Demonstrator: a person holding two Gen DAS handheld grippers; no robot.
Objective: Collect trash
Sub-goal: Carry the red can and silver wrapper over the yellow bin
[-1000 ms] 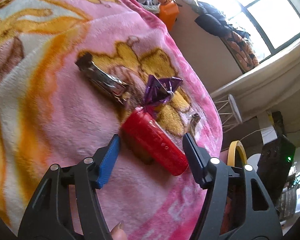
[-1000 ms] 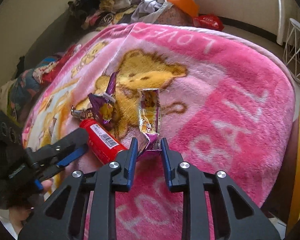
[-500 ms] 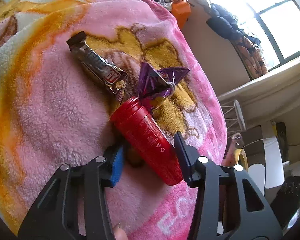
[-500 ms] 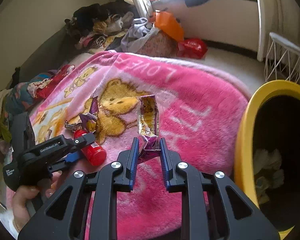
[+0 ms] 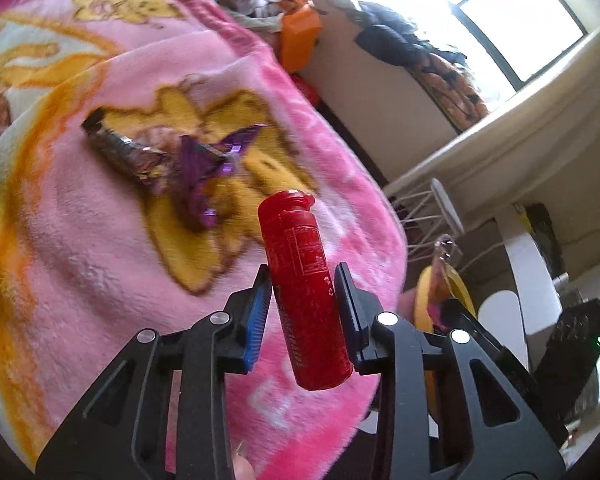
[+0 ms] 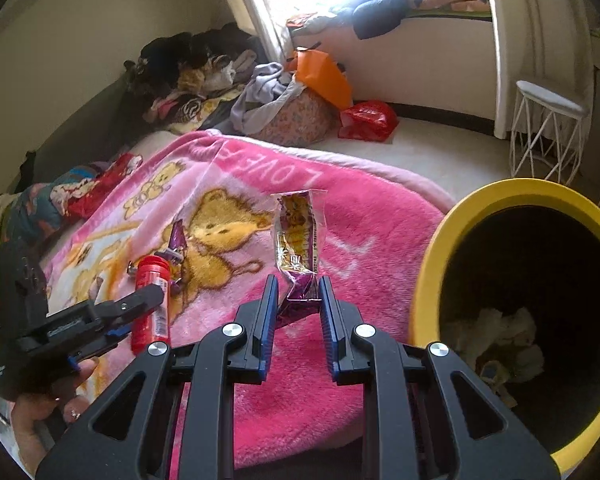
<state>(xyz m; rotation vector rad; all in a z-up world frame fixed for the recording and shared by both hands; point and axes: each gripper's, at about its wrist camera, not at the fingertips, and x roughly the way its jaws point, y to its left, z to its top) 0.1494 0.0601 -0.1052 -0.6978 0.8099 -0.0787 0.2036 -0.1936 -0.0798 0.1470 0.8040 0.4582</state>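
Note:
My left gripper (image 5: 303, 284) has its jaws closing on a red plastic bottle (image 5: 296, 240), which they press from both sides. It is lifted clear of the pink bear blanket (image 5: 80, 240). A purple wrapper (image 5: 204, 164) and a brown chocolate-bar wrapper (image 5: 120, 148) lie on the blanket beyond it. My right gripper (image 6: 298, 292) is shut on the lower end of a yellow snack wrapper (image 6: 298, 236), held upright above the blanket. The yellow bin (image 6: 432, 248) stands just to the right of it. In the right wrist view the bottle (image 6: 152, 308) sits in the left gripper at lower left.
The bin holds crumpled paper (image 6: 500, 336) at its bottom. A white wire stool (image 6: 548, 120) stands behind the bin. A clothes pile (image 6: 204, 76), an orange bag (image 6: 324, 76) and a red bag (image 6: 368, 120) lie past the blanket's far edge.
The left gripper's jaws have narrowed onto the red bottle and raised it off the blanket. The right gripper has carried the yellow wrapper up and toward the yellow bin, which came into view.

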